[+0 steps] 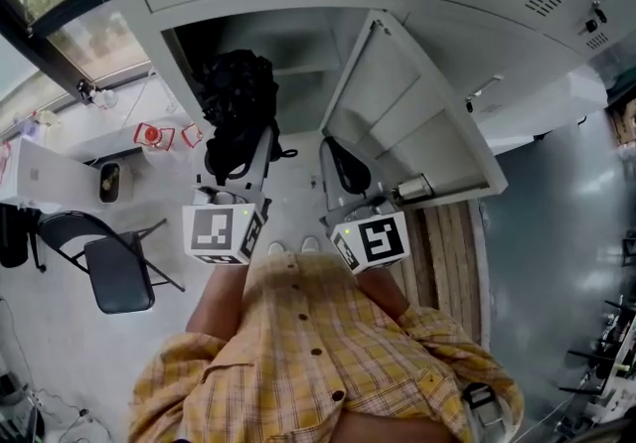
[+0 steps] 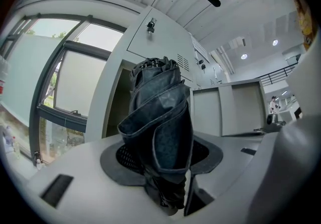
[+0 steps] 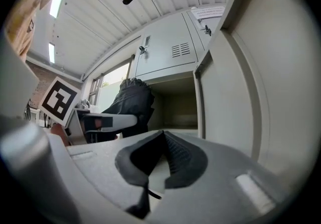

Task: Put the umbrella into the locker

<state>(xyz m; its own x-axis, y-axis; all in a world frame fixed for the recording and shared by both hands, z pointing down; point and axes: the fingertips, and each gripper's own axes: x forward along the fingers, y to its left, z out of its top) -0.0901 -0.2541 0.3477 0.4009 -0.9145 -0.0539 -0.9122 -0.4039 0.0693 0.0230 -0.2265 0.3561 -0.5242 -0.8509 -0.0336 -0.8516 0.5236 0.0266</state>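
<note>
Holding the folded umbrella [image 2: 160,127] just before the open locker [image 1: 303,46]; insertion not yet made. The left gripper [image 2: 163,170] jaws pinch its lower end. The right gripper [image 3: 161,142] jaws are pressed together, empty, beside the open door [image 1: 417,123]. Judged next: advance the umbrella inside, clear of the door edge. A folding chair [image 1: 117,270] stands well aside.

The umbrella [image 1: 237,103] sits between the jaws of the left gripper [image 1: 241,161], just before the open locker compartment [image 1: 298,49], whose door [image 1: 422,123] stands out to the right, the right gripper [image 1: 345,171] lying between the left gripper and that door, and a folding chair [image 1: 117,272] on the floor at far left.
</note>
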